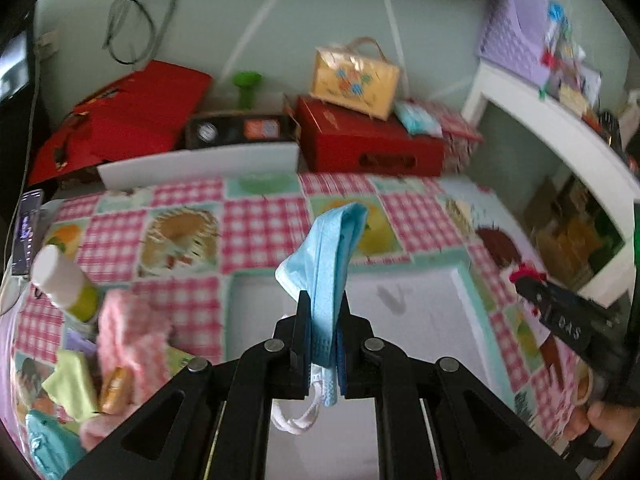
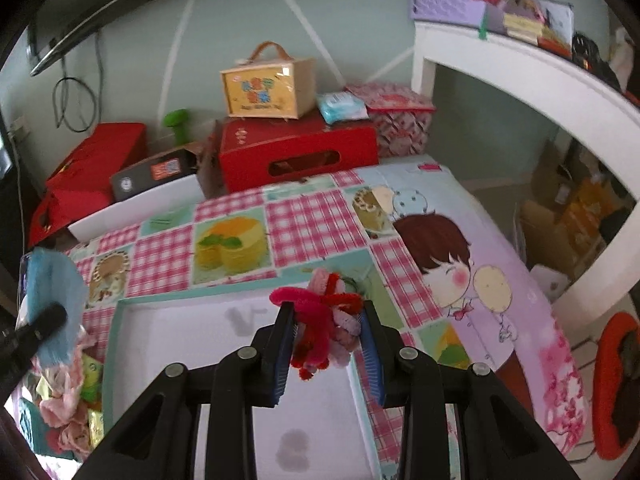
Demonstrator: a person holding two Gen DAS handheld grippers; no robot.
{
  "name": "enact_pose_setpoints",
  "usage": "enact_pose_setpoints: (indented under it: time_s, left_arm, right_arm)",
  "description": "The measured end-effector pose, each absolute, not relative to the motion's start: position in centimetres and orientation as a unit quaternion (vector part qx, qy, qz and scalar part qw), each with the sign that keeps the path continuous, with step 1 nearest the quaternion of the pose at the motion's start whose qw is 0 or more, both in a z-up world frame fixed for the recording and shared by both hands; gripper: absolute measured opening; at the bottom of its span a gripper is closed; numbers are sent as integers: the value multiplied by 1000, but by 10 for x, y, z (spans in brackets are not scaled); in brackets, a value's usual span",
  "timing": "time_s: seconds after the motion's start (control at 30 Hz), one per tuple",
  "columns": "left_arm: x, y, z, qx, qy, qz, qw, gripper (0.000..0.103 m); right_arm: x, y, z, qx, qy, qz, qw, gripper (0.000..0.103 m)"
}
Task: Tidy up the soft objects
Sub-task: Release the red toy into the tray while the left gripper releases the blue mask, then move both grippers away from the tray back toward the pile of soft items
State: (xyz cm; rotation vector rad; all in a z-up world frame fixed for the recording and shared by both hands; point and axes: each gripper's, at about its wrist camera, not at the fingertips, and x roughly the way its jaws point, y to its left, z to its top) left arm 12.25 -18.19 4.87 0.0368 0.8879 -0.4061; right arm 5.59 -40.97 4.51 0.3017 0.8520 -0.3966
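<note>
My left gripper [image 1: 323, 300] is shut on a light blue face mask [image 1: 334, 252], which sticks up between the jaws; its white ear loop [image 1: 298, 420] hangs below. It hovers over a shallow white tray [image 1: 424, 320] with a teal rim. My right gripper [image 2: 328, 312] is shut on a bundle of red, pink and mauve pipe cleaners [image 2: 324, 320], held above the tray's [image 2: 180, 320] right rim. The mask also shows at the left of the right wrist view [image 2: 54, 292]. The right gripper shows at the right of the left wrist view [image 1: 532, 280].
A pile of soft things lies left of the tray: pink cloth [image 1: 128, 332], green cloth [image 1: 74, 380], a white-capped bottle [image 1: 64, 280]. Red boxes [image 2: 296, 152], a yellow handled box [image 2: 266, 88] and a white shelf [image 2: 520, 76] stand behind the checked tablecloth [image 2: 312, 220].
</note>
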Motion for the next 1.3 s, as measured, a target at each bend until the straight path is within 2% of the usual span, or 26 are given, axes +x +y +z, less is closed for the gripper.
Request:
enact_pose_setpoints:
  time_s: [0.4, 0.87, 0.93, 1.03, 1.1, 1.2, 1.23, 1.3]
  left_arm:
    - [133, -214, -17, 75, 479, -167, 858, 10]
    - [138, -221, -26, 99, 487, -153, 854, 10]
    - [138, -222, -25, 99, 490, -157, 852, 13]
    - [138, -222, -25, 98, 496, -162, 847, 23]
    - [137, -222, -24, 99, 497, -163, 846, 35]
    - [136, -222, -21, 97, 497, -167, 846, 49]
    - [135, -222, -20, 97, 498, -169, 845, 51]
    - [135, -221, -17, 94, 499, -168, 845, 55]
  right_arm:
    - [91, -413, -22, 152, 483, -167, 846, 34]
    - [102, -397, -23, 131, 489, -154, 849, 34]
    - [103, -396, -21, 129, 488, -155, 849, 34]
    - [103, -395, -20, 127, 490, -156, 848, 35]
    - [103, -395, -20, 127, 491, -157, 847, 38]
    - [103, -394, -20, 124, 495, -158, 845, 51]
    - [103, -394, -20, 124, 494, -159, 846, 57]
    - [102, -393, -17, 120, 492, -160, 847, 57]
